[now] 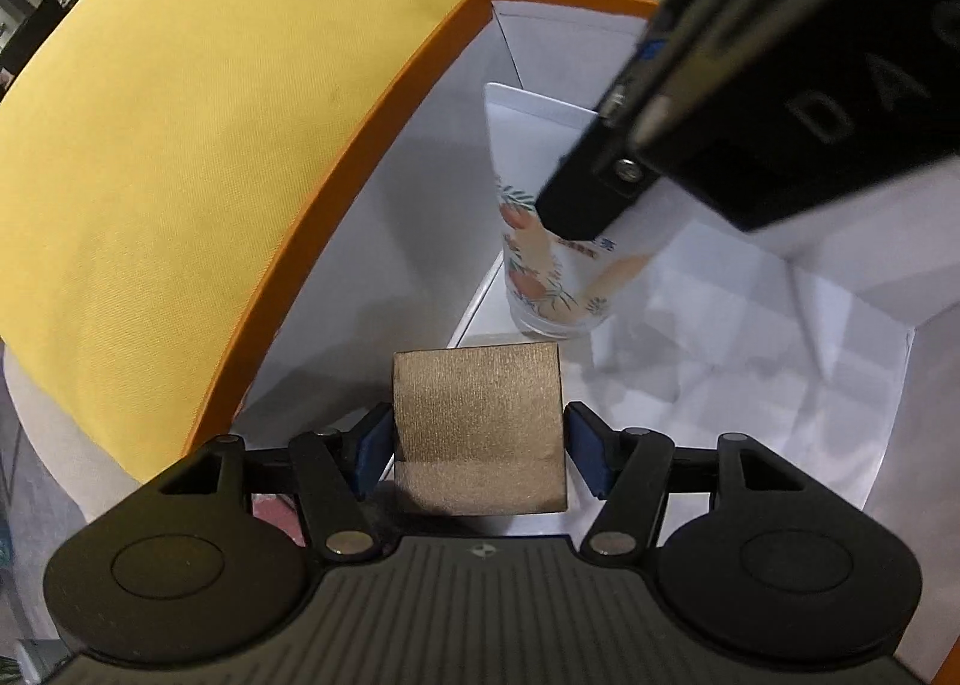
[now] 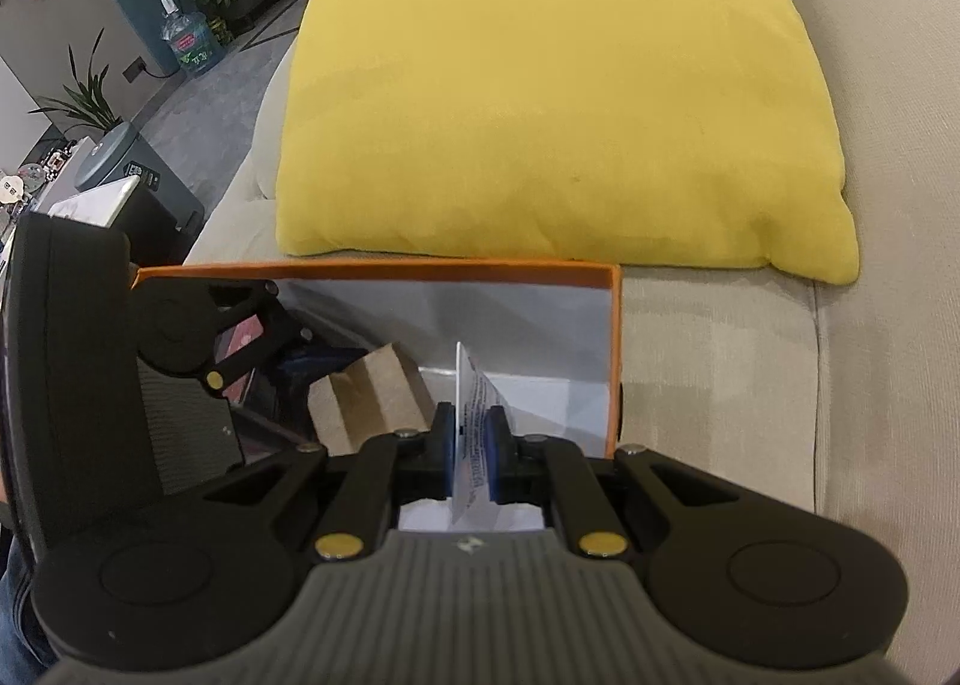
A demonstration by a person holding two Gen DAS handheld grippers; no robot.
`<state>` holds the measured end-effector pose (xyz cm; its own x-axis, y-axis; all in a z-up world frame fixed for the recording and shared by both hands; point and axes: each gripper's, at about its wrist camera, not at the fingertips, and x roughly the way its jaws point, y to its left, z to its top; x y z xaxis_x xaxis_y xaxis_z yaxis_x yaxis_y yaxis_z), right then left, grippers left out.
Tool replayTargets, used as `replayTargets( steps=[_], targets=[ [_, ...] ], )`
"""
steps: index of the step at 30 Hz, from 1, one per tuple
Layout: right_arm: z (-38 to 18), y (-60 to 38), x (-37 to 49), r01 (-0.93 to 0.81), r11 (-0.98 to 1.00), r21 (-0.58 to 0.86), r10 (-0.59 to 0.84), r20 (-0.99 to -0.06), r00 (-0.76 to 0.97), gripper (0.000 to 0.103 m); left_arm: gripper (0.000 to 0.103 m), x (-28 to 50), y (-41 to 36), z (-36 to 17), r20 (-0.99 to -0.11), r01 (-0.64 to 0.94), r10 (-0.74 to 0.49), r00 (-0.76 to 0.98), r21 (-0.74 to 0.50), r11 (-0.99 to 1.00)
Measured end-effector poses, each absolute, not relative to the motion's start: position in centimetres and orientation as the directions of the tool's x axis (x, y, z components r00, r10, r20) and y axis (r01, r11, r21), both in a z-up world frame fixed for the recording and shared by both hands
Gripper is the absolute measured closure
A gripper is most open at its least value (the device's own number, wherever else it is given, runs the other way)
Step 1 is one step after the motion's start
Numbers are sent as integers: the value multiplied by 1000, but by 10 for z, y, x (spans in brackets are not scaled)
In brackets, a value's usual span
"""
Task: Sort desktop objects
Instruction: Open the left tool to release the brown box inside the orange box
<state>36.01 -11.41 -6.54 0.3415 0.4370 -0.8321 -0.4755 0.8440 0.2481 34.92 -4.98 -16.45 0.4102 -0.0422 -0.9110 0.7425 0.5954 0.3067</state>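
Left gripper [image 1: 479,448] jaws clenched on brown block [image 1: 479,433], right gripper [image 2: 470,448] jaws pinching tube [image 1: 549,241] crimp; both lowered inside orange box [image 1: 336,187] for stowing.

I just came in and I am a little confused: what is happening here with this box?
A person is sorting things into an orange box on a sofa. The left gripper holds a brown block inside the box. The right gripper is shut on a white tube, which stands upright in the box. A yellow cushion lies behind.
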Motion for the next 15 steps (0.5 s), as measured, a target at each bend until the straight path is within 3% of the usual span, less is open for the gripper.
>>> replayTargets(
  steps=[10,15],
  targets=[
    [-64,-117,366,-452,842,294,467,-817,338,93,29,313,-32,-165,-872,776,24,489,448,445],
    [-69,-110,367,-442,835,329,493,-804,333,93,29,303,-17,-159,-844,742,15,535,479,470]
  ],
)
